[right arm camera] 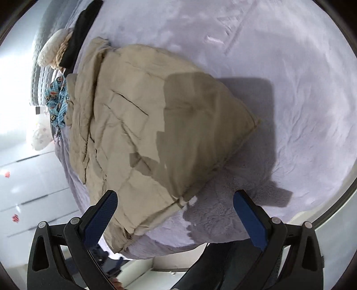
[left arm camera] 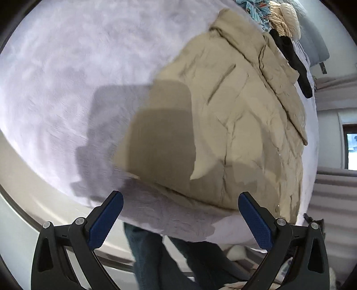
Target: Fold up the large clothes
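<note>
A large beige padded jacket (left arm camera: pixel 234 125) lies folded on a pale lilac fluffy bed cover (left arm camera: pixel 67 78). In the left wrist view it fills the right half, its lower edge near the bed's front edge. My left gripper (left arm camera: pixel 180 212) is open and empty, above the jacket's lower edge. In the right wrist view the jacket (right arm camera: pixel 145 125) lies centre left, a corner pointing right. My right gripper (right arm camera: pixel 176 212) is open and empty, above the jacket's near corner. Dark shadows of the grippers fall on the jacket and the cover.
A pile of other clothes lies at the bed's far end: a black garment (left arm camera: pixel 294 60), a cream knit (left arm camera: pixel 287 17), a blue patterned fabric (right arm camera: pixel 55 98). The person's jeans (left arm camera: pixel 156 263) stand at the bed's front edge. White drawers (right arm camera: pixel 29 183) stand left.
</note>
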`<state>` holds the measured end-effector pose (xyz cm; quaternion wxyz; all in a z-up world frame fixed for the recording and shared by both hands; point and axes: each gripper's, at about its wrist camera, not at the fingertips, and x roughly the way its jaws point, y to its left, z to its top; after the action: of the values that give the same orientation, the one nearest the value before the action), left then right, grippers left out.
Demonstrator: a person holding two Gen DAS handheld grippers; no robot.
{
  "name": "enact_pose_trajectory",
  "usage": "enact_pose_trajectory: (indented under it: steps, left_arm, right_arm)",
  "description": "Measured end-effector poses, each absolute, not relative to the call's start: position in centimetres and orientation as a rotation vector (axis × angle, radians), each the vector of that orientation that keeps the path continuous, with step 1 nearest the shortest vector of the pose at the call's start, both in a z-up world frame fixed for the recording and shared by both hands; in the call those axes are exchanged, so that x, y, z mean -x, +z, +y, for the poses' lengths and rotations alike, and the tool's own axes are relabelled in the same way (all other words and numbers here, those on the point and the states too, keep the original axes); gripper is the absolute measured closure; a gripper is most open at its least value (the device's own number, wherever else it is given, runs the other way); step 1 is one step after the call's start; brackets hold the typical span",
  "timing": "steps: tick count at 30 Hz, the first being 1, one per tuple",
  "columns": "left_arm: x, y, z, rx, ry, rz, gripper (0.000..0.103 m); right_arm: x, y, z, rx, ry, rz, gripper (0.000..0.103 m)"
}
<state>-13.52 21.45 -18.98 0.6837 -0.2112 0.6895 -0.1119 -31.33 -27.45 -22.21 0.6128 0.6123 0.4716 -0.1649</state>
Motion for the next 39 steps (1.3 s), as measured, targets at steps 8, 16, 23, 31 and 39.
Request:
enact_pose_trajectory:
  steps: [8,16,23,31,39]
  left_arm:
    - [10.3,-20.0,16.6,0.548,-0.367,1.528,0.039]
    - [8.9,-18.4,15.8,0.53,-0.396,1.487,0.092]
    - [6.6,-13.4,15.7,0.492,-0.481,1.371,0.092]
    - [-0.6,-6.8,13.8,0.381,-0.485,1.258,0.092]
    - [-11.2,-1.0,8.3,0.251,-0.408,1.132,0.092]
  right_arm:
    - [29.7,-23.7,-27.8,-1.49,-0.34,0.982,0.0]
    - [30.2,-24.9,-28.0,-1.627,-0.423,0.941,0.089]
    - [28.3,-21.1,-27.8,-1.464,-0.394,0.91,0.094]
    - [21.9,-14.2,-31.0,-1.271,-0.304,0.897,0.094]
    - [8.6,-6.9,-37.3,-1.061,-0.144,0.89,0.094]
